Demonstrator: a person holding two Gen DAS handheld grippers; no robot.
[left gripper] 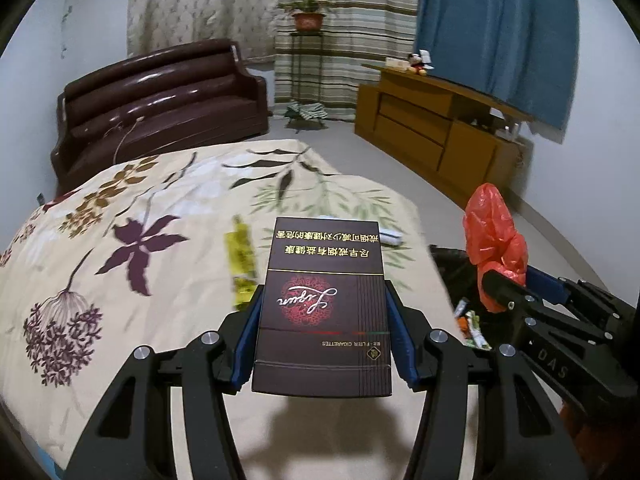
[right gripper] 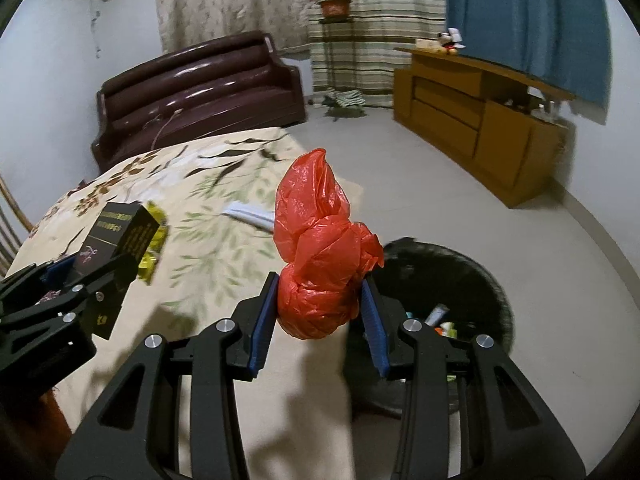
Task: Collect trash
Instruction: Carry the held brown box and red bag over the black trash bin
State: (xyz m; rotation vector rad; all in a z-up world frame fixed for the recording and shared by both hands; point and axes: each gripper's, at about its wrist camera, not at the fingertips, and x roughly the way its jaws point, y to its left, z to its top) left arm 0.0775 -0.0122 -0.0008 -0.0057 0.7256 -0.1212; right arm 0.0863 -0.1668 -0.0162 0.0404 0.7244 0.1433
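Only your right view shows the black bin [right gripper: 472, 276] whole. Left tool [left gripper: 324, 312] grips a dark cigarette pack [left gripper: 324, 300] above the bed [left gripper: 120, 240]; right tool [right gripper: 320, 312] clamps crumpled red bag [right gripper: 320, 256].

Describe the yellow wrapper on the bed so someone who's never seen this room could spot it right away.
Find the bed with the cream flowered cover, in front of the dark brown sofa. The yellow wrapper lies on the cover near the edge closest to the black bin on the floor. It is the only bright yellow-green thing there; the white packet beside it is pale and flat.
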